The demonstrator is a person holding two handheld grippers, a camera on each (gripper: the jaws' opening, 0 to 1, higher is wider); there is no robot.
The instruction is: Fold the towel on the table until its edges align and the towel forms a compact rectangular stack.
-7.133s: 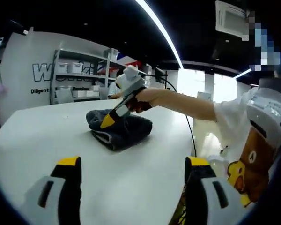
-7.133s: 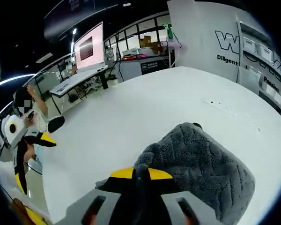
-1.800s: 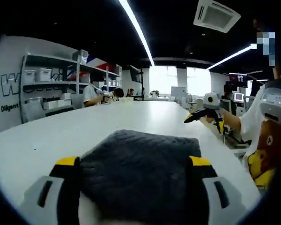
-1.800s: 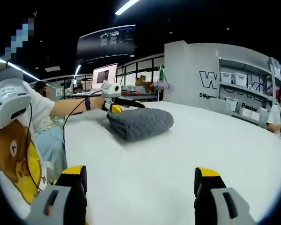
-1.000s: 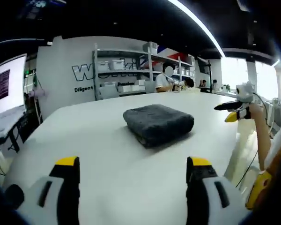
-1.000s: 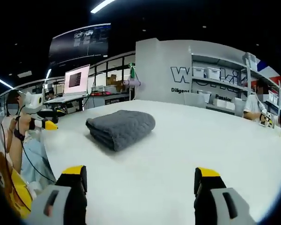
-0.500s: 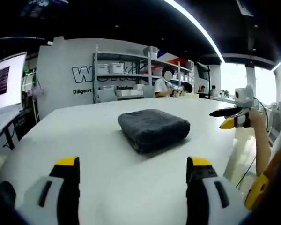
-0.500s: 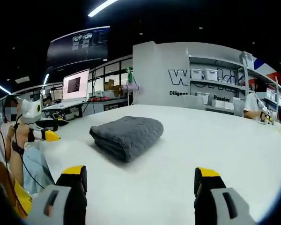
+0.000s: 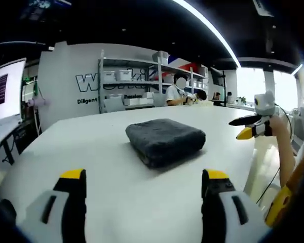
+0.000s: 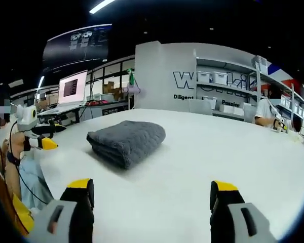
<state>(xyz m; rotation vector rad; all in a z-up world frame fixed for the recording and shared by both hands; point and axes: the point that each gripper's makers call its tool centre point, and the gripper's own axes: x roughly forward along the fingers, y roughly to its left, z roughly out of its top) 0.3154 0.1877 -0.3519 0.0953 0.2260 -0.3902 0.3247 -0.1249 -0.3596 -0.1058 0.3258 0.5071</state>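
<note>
Inspecting result: fold looks finished, both tools withdrawn.
Towel [image 9: 165, 140]: grey, folded into a compact rectangular block, lying on the white counter [image 9: 81, 152] ahead of both pairs of fingers, centred between them and touching neither.
Left gripper [image 9: 144, 195]: fingers apart, empty, backed off from 1.8 s ago, when the towel lay between them.
Right gripper [image 10: 151, 205]: fingers apart, empty, well short of the towel.
Change: over the last second the towel's shape is unchanged; layered edges look roughly aligned.
Task status: judged complete; no further fold appears needed.
</note>
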